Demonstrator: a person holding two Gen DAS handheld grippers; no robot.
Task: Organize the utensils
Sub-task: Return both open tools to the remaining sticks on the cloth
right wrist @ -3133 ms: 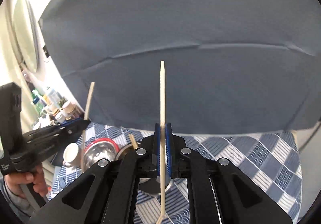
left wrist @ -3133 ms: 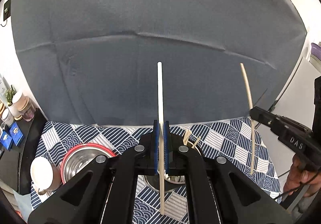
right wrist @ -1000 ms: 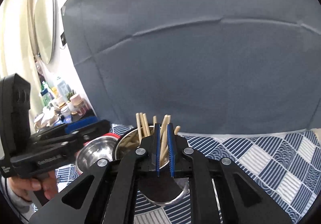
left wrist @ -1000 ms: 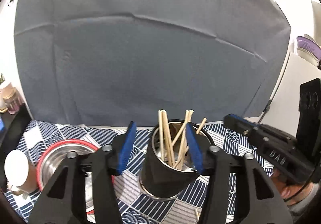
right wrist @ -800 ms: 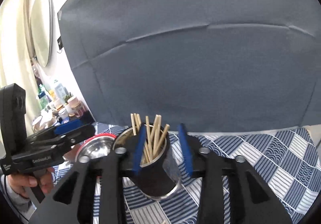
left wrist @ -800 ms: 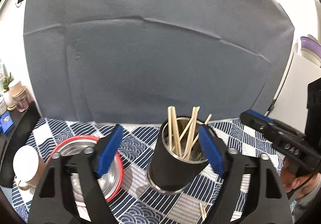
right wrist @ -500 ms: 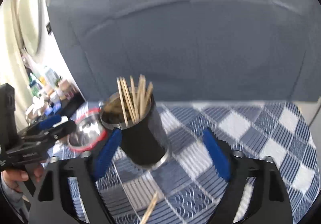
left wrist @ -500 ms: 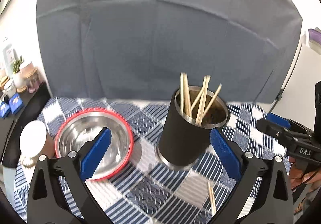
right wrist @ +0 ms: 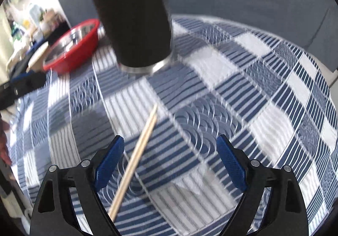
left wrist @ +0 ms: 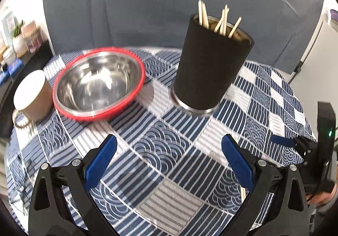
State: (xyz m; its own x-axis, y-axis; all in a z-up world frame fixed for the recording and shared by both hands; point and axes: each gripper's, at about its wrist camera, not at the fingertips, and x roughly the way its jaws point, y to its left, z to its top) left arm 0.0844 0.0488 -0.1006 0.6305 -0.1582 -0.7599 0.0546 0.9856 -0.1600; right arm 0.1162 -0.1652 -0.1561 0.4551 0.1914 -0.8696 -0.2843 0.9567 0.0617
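Item 1: my left gripper [left wrist: 169, 162], jaws spread wide, holding nothing. Item 2: my right gripper [right wrist: 170, 158], likewise released. Item 3: black holder [left wrist: 209, 66] with chopsticks [left wrist: 219, 20] upright, beside red-rimmed bowl [left wrist: 99, 83]. Item 4: loose chopstick pair [right wrist: 137, 155] lying flat on checked tablecloth [right wrist: 264, 92].

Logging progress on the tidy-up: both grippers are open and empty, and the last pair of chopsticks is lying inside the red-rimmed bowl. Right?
Not quite. The pair of chopsticks lies on the tablecloth, in front of the black holder, as the right wrist view shows. The red-rimmed bowl holds nothing in the left wrist view. Both the left gripper and right gripper are open and empty.
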